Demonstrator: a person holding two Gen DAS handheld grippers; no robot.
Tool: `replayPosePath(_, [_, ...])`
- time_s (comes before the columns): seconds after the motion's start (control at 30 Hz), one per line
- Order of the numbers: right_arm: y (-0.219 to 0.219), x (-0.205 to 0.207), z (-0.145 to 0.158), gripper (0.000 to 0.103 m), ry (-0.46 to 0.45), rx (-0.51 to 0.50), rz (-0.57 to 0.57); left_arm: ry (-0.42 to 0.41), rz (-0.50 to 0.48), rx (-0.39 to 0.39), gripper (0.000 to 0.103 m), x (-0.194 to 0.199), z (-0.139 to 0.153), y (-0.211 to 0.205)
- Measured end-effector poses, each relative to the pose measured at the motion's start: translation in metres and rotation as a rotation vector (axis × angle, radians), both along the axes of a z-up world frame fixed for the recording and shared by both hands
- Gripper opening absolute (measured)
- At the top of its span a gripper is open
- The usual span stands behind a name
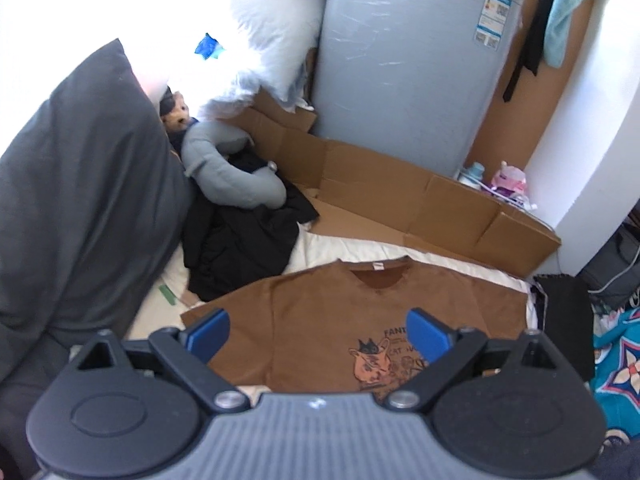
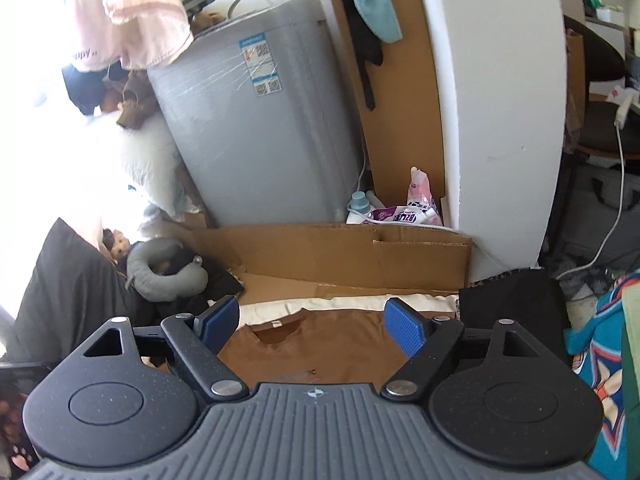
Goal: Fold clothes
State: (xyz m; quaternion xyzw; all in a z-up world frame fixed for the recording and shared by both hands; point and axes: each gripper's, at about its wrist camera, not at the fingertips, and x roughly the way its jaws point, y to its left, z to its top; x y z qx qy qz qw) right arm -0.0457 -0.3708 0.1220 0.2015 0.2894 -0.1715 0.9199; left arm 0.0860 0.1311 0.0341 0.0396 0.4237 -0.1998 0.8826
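Observation:
A brown T-shirt with a cat print lies flat, front up, on a cream sheet, collar toward the far side. My left gripper is open above the shirt's chest, holding nothing. In the right wrist view the same shirt shows between the blue pads, its collar just ahead. My right gripper is open and empty, held above the shirt's upper part.
A black garment and a grey neck pillow lie left of the shirt. A dark cushion stands at the left. Flattened cardboard and a grey appliance are behind. A black cloth and patterned blanket lie right.

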Motion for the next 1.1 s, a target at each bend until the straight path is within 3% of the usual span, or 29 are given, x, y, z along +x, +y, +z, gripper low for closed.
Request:
replayPosePath(0.37, [-0.012,-0.051,-0.047,0.085,-0.011,0.051,-0.093,0.043,-0.024,0.059,0.096,-0.015,-0.025,-0.02])
replayPosePath(0.7, [-0.027,-0.082,-0.071,0.085,-0.044,0.067,-0.085,0.044,0.07,0.096,0.096,-0.03,-0.027,-0.016])
replayPosePath(1.1, [-0.023,-0.067,-0.137,0.085,0.025,0.138,-0.12,0.134,0.016,0.12,0.093,-0.031,-0.093,-0.022])
